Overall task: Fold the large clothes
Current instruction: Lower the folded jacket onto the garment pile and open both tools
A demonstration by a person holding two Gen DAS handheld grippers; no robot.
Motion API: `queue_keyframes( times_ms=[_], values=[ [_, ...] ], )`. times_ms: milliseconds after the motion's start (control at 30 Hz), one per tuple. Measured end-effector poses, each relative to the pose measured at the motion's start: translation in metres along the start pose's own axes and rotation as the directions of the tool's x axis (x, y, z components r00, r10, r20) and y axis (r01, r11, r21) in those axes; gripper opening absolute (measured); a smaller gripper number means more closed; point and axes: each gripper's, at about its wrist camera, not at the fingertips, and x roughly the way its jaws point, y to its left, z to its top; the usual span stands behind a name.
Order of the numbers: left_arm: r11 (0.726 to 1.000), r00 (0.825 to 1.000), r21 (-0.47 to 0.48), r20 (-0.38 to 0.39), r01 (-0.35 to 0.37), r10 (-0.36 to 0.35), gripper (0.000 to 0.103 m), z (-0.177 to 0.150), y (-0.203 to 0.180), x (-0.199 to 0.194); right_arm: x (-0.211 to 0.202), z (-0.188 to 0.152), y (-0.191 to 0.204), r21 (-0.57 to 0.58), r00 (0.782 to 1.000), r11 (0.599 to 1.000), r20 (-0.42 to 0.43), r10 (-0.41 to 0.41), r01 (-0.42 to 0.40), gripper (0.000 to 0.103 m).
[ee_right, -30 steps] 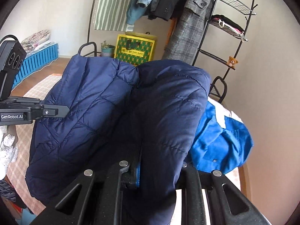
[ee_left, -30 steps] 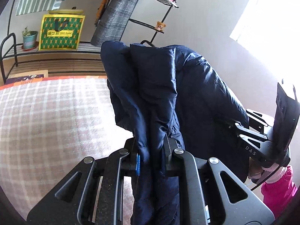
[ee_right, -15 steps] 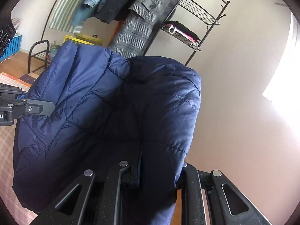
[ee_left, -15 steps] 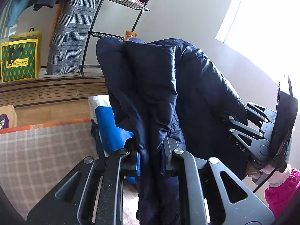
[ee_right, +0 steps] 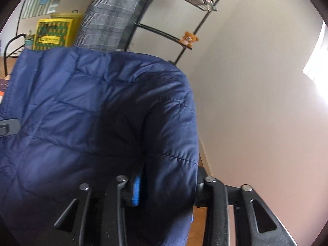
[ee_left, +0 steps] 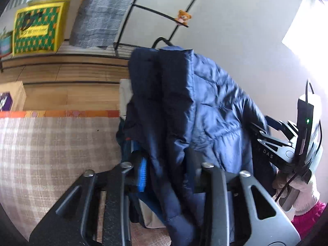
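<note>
A: Where is the navy padded jacket (ee_left: 207, 110) just now?

B: It stands bunched up between both sets of jaws. On the left gripper (ee_left: 168, 174) a thick fold runs down between the two fingers, and the jaws are opening: a gap shows beside the blue pad (ee_left: 141, 174) on the left finger, so the pads no longer press the cloth.

A: And the other hand?

B: Same story. The right gripper (ee_right: 166, 192) has its jaws opening with the jacket (ee_right: 92, 110) between them; the quilted bulk spills out ahead of the fingers and away to their left side. Its blue pad (ee_right: 137, 190) shows bare next to the fabric.

A: Anything else near the jaws?

B: Ahead of the left jaws, under the jacket, something blue and white lies at the edge of a checked rug (ee_left: 51, 149). To their right the other gripper (ee_left: 274, 143) shows beside the jacket, held by a hand in a white cuff and pink sleeve (ee_left: 307, 215). Well beyond stand a black rack (ee_right: 184, 20) with a small teddy bear (ee_right: 189, 39), a grey checked coat (ee_right: 110, 14) and a yellow-green bag (ee_left: 38, 27)
</note>
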Motion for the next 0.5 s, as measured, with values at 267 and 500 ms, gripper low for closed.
queue_keyframes(
  times_ms=[267,500],
  values=[
    [0.998,0.998,0.021,0.034,-0.058,0.058,0.071,0.0,0.017,-0.02,0.004,-0.01,-0.023,0.085,0.999,0.996,-0.034,-0.017,0.02,0.066],
    [0.995,0.994,0.074,0.093,-0.07,0.063,0.071,-0.001,0.001,-0.082,-0.036,-0.024,-0.044,0.139,1.0,0.99,-0.008,0.008,-0.007,0.066]
  ],
)
